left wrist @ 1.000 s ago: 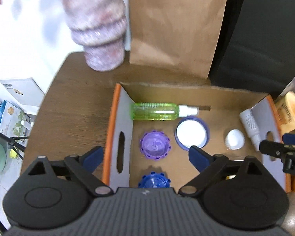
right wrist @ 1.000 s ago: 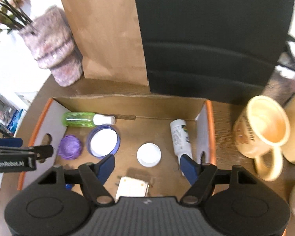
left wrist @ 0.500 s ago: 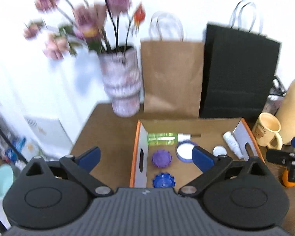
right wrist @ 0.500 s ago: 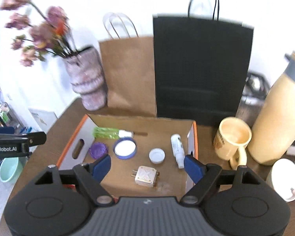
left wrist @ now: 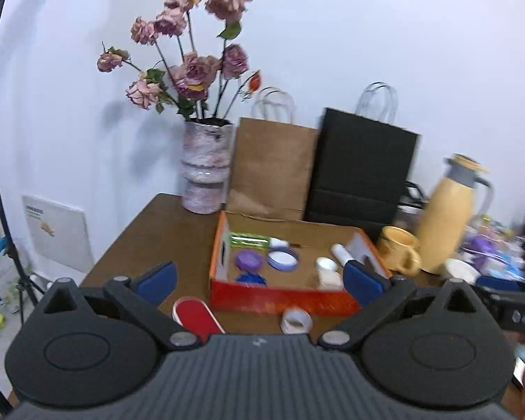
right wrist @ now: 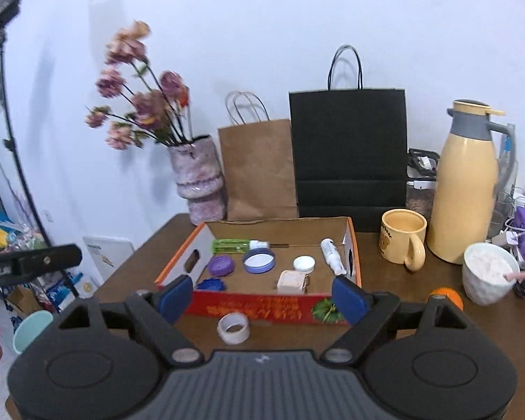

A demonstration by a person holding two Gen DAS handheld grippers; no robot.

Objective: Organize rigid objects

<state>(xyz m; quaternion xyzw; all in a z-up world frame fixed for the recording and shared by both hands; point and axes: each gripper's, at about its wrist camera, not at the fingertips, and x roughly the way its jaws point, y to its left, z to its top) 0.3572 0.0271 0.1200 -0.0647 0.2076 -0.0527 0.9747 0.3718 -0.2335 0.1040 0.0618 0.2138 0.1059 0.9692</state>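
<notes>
We hold the left gripper point(left wrist: 259, 274) and the right gripper point(right wrist: 262, 292) above the near edge of the brown table point(right wrist: 395, 280), both aimed at the cardboard box point(right wrist: 262, 306) with its red front wall and orange-edged side flaps. The left jaws stand wide apart with nothing between them; the right jaws are opening, likewise empty.

Inside the box we see a green spray bottle point(right wrist: 232, 245) lying along the back wall, a purple lid point(right wrist: 220, 266), a blue lid point(right wrist: 211, 284) near the front left corner, a purple-rimmed jar with a white inside point(right wrist: 259, 260), a white cap point(right wrist: 303, 264), a beige block-shaped item point(right wrist: 290, 281) and a white tube point(right wrist: 332, 255) lying beside the right flap.

Outside the box, on the table just in front of its red wall, lie a roll of clear tape point(right wrist: 233, 329) and, further left in the left wrist view, a red oblong item with a white edge point(left wrist: 196, 318).

Behind the box stand a vase of dried roses point(right wrist: 199, 182), a brown paper bag point(right wrist: 259, 171) and a black paper bag point(right wrist: 348, 154). To the right are a yellow mug point(right wrist: 402, 239), a yellow thermos jug point(right wrist: 467, 182), a white cup point(right wrist: 490, 273) and an orange fruit point(right wrist: 448, 295)
</notes>
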